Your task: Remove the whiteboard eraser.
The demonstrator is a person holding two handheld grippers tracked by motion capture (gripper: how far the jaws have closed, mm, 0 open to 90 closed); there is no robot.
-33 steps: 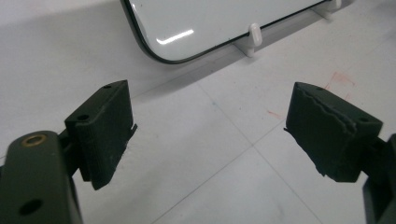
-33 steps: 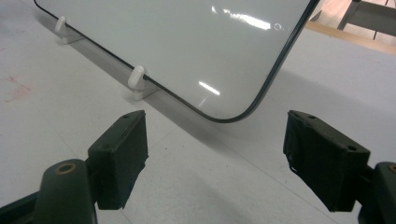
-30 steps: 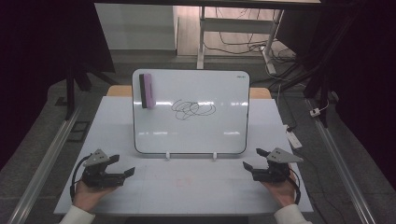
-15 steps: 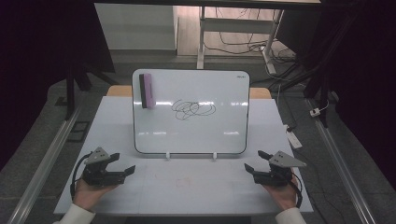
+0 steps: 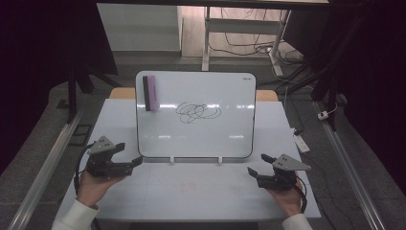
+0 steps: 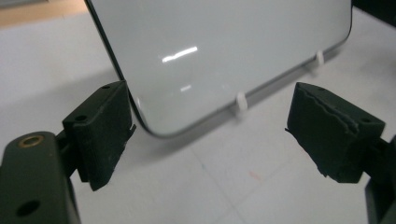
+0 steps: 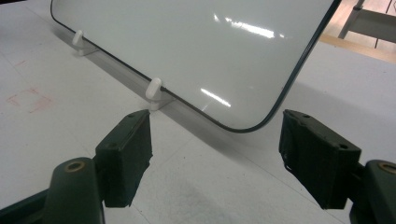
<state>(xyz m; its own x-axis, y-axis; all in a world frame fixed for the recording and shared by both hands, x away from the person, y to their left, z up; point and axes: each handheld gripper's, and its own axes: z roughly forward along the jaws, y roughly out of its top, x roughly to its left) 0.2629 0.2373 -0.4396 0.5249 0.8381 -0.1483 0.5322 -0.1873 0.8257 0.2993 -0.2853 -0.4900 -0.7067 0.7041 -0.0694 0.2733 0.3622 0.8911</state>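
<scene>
A whiteboard (image 5: 196,115) leans upright on a white stand at the middle of the table, with a black scribble (image 5: 197,112) near its centre. A purple eraser (image 5: 151,93) sticks to its upper left corner. My left gripper (image 5: 129,163) is open, low on the table by the board's lower left corner (image 6: 154,128). My right gripper (image 5: 254,170) is open too, near the board's lower right corner (image 7: 243,127). Nothing is between either pair of jaws.
The white table (image 5: 191,191) has faint red marks (image 7: 29,100) in front of the board. Two white clips (image 7: 153,89) hold the board's bottom edge. A power strip (image 5: 301,142) lies at the table's right edge. Desk legs and cables (image 5: 239,33) stand beyond.
Both hands shifted slightly; the left gripper edged toward the board's lower left corner, the right gripper dropped a little lower. Both stay open.
</scene>
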